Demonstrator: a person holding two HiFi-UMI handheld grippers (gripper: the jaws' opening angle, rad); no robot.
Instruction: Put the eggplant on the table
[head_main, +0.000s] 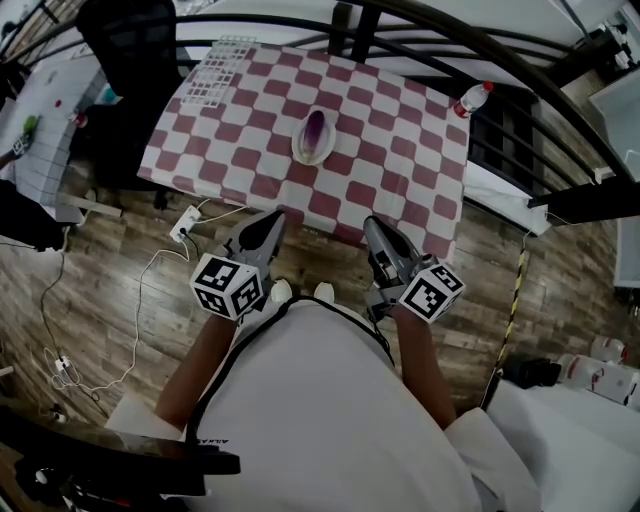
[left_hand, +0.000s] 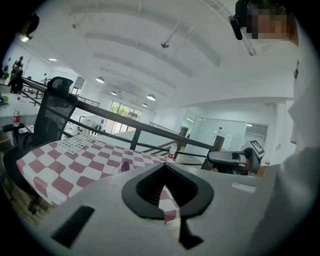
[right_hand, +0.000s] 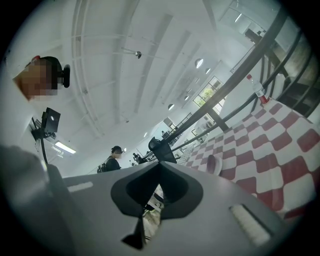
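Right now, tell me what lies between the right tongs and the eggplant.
Past the right tongs, only bare checkered tablecloth, then the rim of the plate holding the eggplant; the head view shows it.

The person wears a white short-sleeved shirt with black piping and white shoes; the grey left gripper and right gripper bear black-and-white marker cubes.

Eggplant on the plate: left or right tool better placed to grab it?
Left, marginally. Both hang shut at the table's near edge, but the left tool points nearly straight at the eggplant; the right tool has it off to one side.
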